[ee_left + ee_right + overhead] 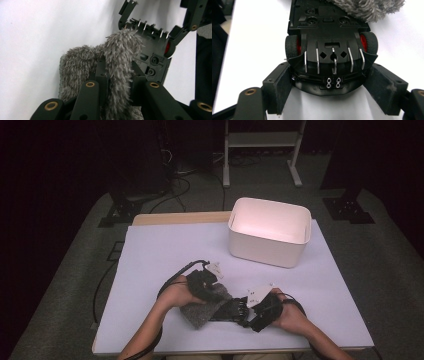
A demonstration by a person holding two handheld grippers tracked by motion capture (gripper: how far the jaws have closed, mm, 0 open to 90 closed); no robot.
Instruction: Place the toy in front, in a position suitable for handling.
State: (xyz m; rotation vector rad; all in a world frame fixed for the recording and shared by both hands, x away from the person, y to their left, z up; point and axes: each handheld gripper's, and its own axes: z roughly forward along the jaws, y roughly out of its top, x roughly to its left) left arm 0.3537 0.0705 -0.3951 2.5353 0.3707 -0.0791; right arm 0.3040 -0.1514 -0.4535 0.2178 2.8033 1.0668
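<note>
Near table edge, right gripper (332,85) clamped wide on upturned toy car (332,45), left gripper (117,85) pinched on grey fluffy cloth (120,50) against chassis: wipe gently, keep car steady.

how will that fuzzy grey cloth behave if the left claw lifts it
The fuzzy grey cloth will probably go floppy: it already droops over the left claw pinching it. It looks light, and its shaggy pile might snag on the black toy car.
</note>
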